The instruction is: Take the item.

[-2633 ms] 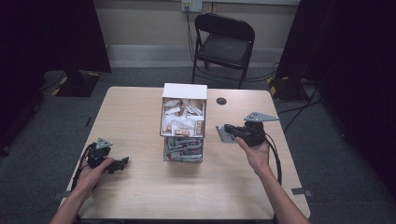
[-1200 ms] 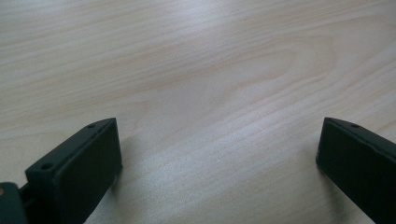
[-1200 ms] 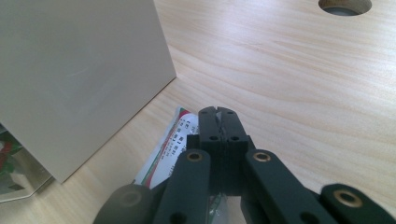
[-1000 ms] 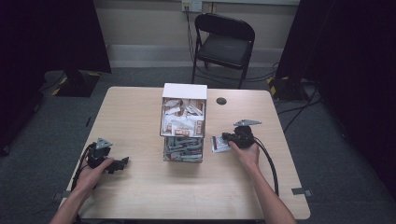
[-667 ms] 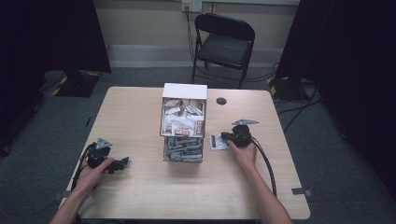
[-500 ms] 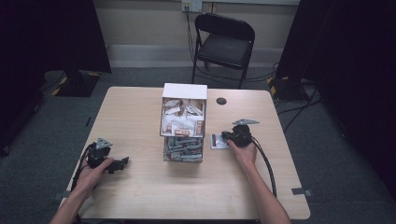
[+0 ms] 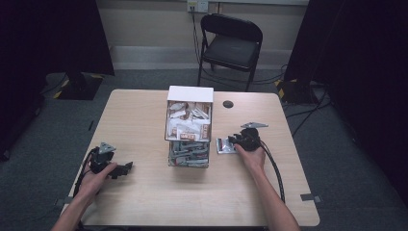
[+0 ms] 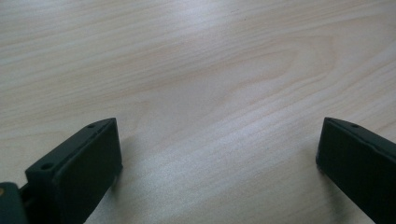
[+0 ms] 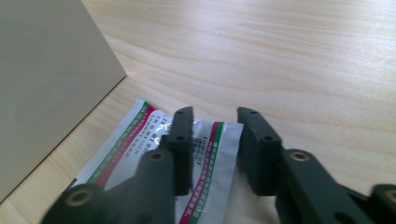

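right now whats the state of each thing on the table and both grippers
silver packet: flat on the table beside the box, released
right gripper: jaws just been opening, over the packet, not pressing it
left gripper: open wide, nothing between
box: open, packed with packets
table: bearing all of it

We see fine print btwn green/red stripes on the silver packet, too small to read; nothing else legible.
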Demonstrator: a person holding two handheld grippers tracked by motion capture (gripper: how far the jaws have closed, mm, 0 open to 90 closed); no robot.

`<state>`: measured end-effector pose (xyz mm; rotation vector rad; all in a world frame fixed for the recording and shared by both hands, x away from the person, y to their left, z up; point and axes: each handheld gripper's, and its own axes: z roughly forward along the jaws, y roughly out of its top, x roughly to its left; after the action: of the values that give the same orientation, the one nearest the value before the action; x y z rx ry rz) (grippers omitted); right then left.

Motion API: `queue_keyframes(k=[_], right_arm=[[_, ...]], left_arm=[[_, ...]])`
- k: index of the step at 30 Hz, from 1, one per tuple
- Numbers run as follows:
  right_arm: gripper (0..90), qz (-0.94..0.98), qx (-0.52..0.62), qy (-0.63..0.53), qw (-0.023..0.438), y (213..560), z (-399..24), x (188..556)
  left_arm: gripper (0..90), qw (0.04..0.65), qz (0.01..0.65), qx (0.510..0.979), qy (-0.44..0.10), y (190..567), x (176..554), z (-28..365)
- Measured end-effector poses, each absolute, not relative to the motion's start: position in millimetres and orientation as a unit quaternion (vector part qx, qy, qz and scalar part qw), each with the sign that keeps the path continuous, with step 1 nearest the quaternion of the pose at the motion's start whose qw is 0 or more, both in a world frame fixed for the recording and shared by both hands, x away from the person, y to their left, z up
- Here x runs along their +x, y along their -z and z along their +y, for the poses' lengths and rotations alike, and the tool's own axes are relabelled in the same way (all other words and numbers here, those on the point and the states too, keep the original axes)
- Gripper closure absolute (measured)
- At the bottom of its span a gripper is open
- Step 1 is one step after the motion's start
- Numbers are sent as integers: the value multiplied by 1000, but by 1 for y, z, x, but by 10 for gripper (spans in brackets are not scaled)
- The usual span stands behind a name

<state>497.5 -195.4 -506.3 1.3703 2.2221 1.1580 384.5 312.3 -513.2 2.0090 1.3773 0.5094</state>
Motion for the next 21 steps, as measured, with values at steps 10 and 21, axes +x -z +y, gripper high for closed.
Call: queue_keyframes(k=[10, 21], right_arm=[[530, 765, 482, -400, 151, 505, -196, 499], [309, 761, 489, -405, 134, 503, -204, 500]], left_arm=[[0, 321, 524, 765, -194, 513, 385, 312], [0, 321, 524, 765, -194, 513, 385, 312]])
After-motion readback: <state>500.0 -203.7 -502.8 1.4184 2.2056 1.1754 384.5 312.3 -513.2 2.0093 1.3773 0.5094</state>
